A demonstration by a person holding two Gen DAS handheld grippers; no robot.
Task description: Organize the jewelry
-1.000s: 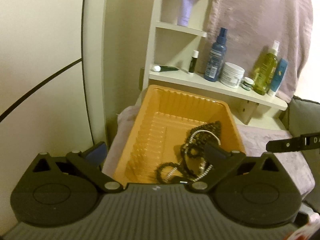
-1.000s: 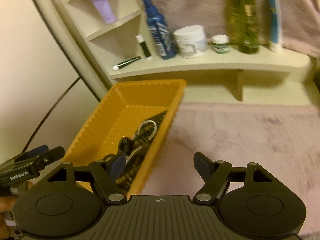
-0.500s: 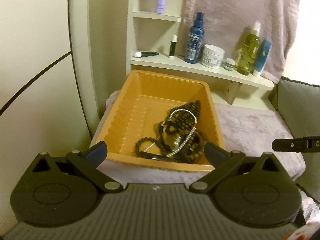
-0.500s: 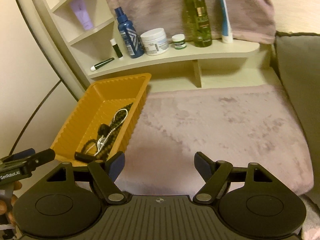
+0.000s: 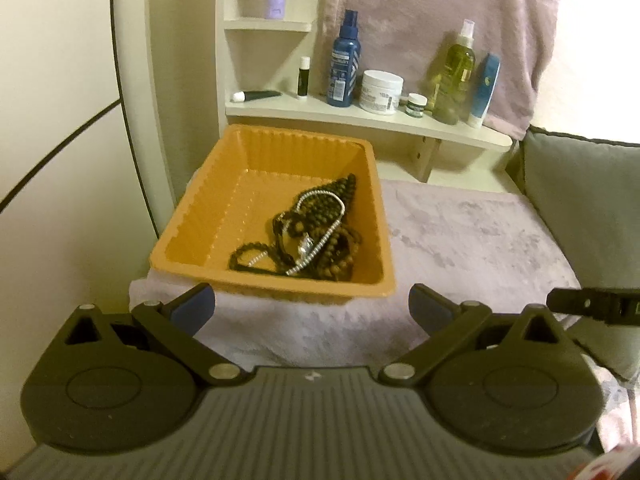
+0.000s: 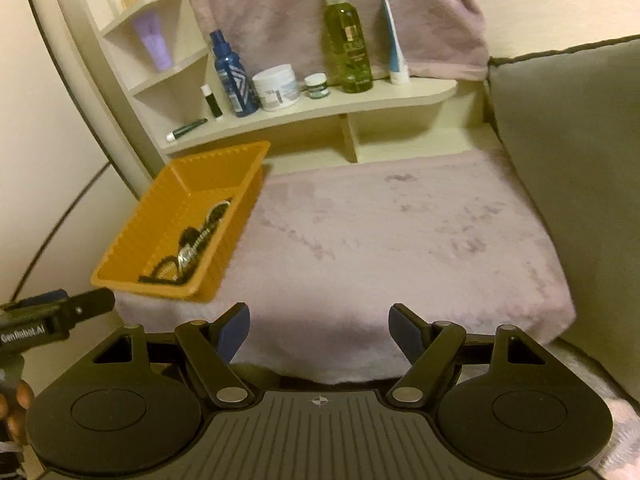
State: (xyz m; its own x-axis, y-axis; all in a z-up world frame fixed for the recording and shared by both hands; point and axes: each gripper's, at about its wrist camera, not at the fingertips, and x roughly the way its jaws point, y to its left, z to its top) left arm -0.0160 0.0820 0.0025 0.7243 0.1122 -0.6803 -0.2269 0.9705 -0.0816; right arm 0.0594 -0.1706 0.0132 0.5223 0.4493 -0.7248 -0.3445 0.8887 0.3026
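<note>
Pink blanket (image 5: pixel 460 240), jewelry (image 5: pixel 312 232) beyond hand-held gripper (image 5: pixel 312 306)

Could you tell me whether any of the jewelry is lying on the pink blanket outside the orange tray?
No, the jewelry all sits tangled inside the orange tray, and the pink blanket beside it is bare.

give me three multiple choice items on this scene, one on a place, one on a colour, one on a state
1. Where does the jewelry lie?
A. in the tray
B. on the shelf
C. on the blanket

2. What colour is the tray?
A. white
B. orange
C. green

3. How does the left tool stand?
A. shut on a necklace
B. shut on nothing
C. open, holding nothing

Key: 1 A, the tangle of beads and chains sits on the tray's floor. 2 B, its ribbed walls are orange. 3 C, its blue fingers stand wide apart, short of the tray, with only pink blanket between them.
</note>
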